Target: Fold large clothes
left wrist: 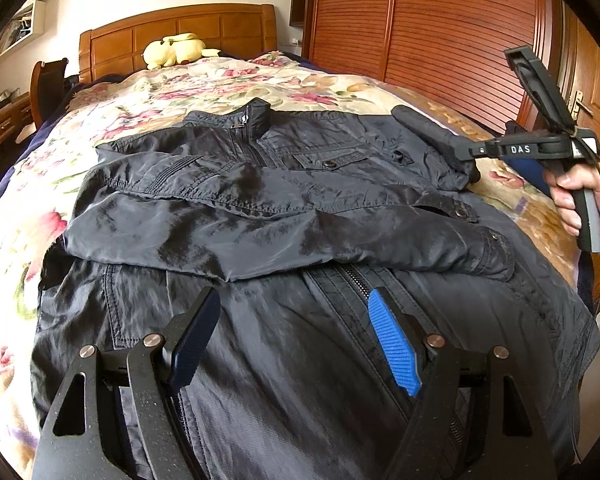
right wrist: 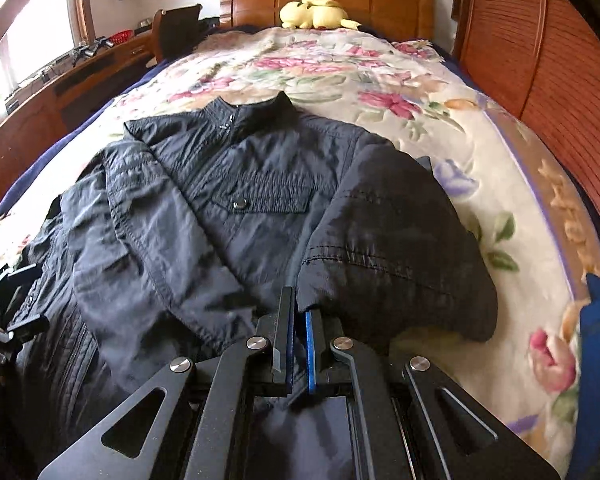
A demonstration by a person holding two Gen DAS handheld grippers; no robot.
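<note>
Right gripper [right wrist: 298, 320] clamped on black jacket [right wrist: 236, 200] sleeve, left gripper [left wrist: 292, 320] agape

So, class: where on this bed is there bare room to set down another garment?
Free: the floral blanket between the jacket collar and the yellow plush toy, plus the strip between the jacket's sleeve and the wardrobe. Crowded: the near end, under the jacket and both grippers.

Jacket [left wrist: 300, 208] hem cut off beneath left claw [left wrist: 296, 340]
</note>
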